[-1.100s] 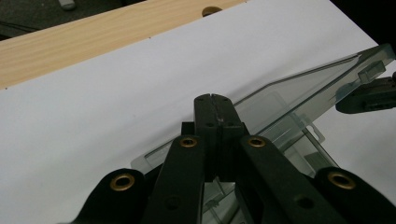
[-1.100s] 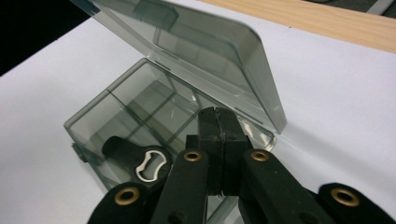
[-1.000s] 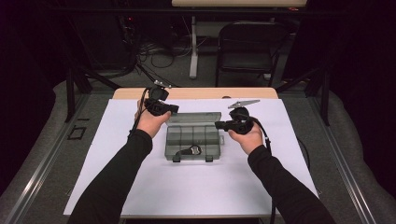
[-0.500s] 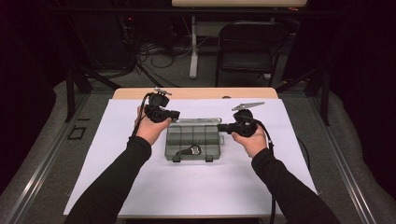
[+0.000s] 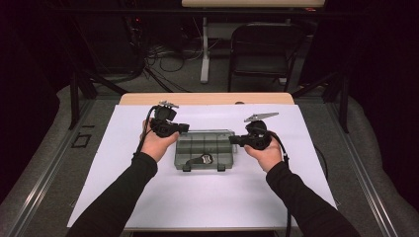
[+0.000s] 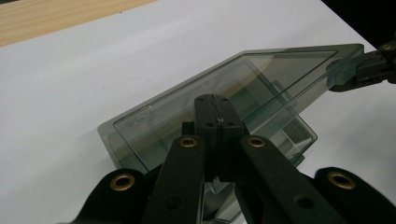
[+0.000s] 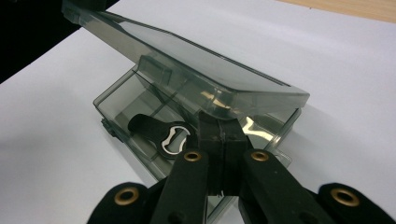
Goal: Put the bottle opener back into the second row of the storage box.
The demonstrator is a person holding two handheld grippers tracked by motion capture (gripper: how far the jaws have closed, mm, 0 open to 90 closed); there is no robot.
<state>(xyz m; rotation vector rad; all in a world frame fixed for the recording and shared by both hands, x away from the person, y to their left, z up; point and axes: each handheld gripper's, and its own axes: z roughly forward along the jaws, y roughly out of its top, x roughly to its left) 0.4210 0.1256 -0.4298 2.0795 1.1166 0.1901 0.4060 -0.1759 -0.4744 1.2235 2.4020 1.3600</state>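
Smoke-grey compartment box (image 5: pixel 203 149) sits mid-worktop (image 5: pixel 123 197) on the white sheet, between the two hands. Its hinged lid (image 6: pixel 243 79) is half raised, tilted over the tray. Inside, in a front compartment, lies a bottle opener (image 7: pixel 161 135) with a black handle and a bright metal head. Left gripper (image 5: pixel 182 128) comes in at the box's left end, right gripper (image 5: pixel 233 141) at its right end. On both, the fingers are fully closed together, tips meeting; nothing is pinched between them. In the left gripper view the closed tips rest against the lid's underside or edge; in the right gripper view they sit just under the lid's near corner. Whether they press or merely touch cannot be told. Judgement: the step in hand is moving the lid on its hinge, propped from both ends. Next move calls for even travel at both ends, keeping the tray from sliding on the sheet.
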